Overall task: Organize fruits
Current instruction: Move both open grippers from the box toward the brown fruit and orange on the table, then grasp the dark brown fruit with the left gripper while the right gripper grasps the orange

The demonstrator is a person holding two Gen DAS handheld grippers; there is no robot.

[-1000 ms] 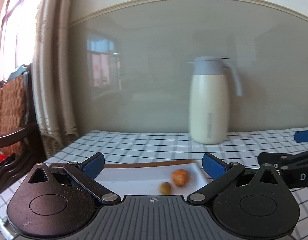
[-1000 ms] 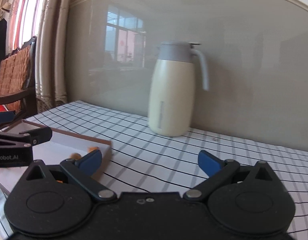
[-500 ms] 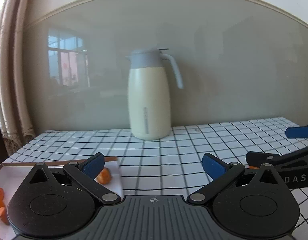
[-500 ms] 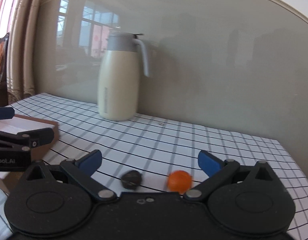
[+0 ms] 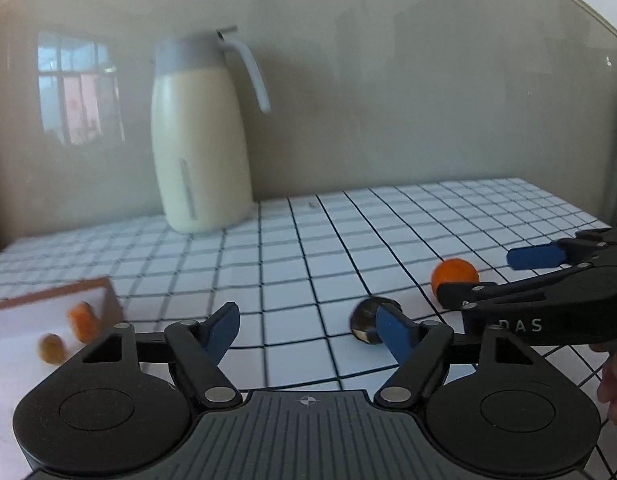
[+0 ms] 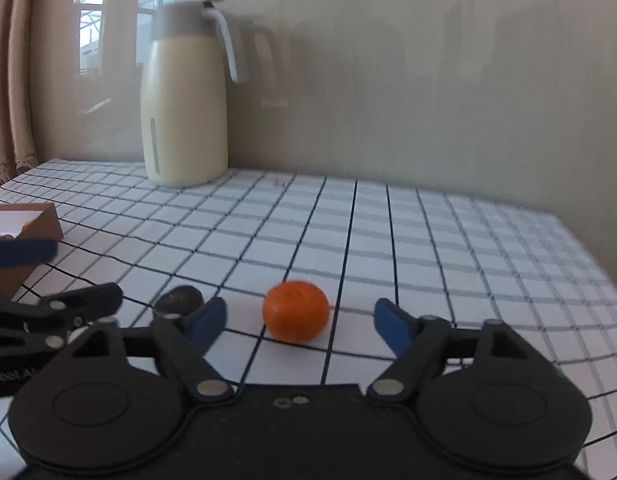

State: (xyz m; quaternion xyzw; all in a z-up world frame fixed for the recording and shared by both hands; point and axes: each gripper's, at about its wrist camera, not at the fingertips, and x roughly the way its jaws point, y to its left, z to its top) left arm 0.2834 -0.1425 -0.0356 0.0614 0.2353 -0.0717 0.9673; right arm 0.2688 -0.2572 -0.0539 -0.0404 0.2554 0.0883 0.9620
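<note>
An orange mandarin [image 6: 295, 310] lies on the checked tablecloth, just ahead of my right gripper [image 6: 300, 326] and in line with the gap between its blue pads. Those jaws are closing and the pads do not touch the fruit. A dark, wrinkled fruit [image 5: 366, 320] lies left of the mandarin [image 5: 454, 274], partly hidden behind the right fingertip of my left gripper [image 5: 308, 328]. The left jaws are closing too, with only cloth between them. In the left wrist view the right gripper [image 5: 484, 276] reaches in from the right beside the mandarin.
A brown-rimmed white tray [image 5: 48, 292] at the left holds an orange fruit [image 5: 82, 320] and a small brownish one [image 5: 50, 348]. A cream thermos jug [image 5: 200, 136] stands at the back against the glossy wall. Part of a hand [image 5: 614, 384] shows at the right edge.
Both views have swung right, from the tray to the loose mandarin and dark fruit, and dipped toward the table. Both pairs of jaws have narrowed. The fruits now lie close in front.
</note>
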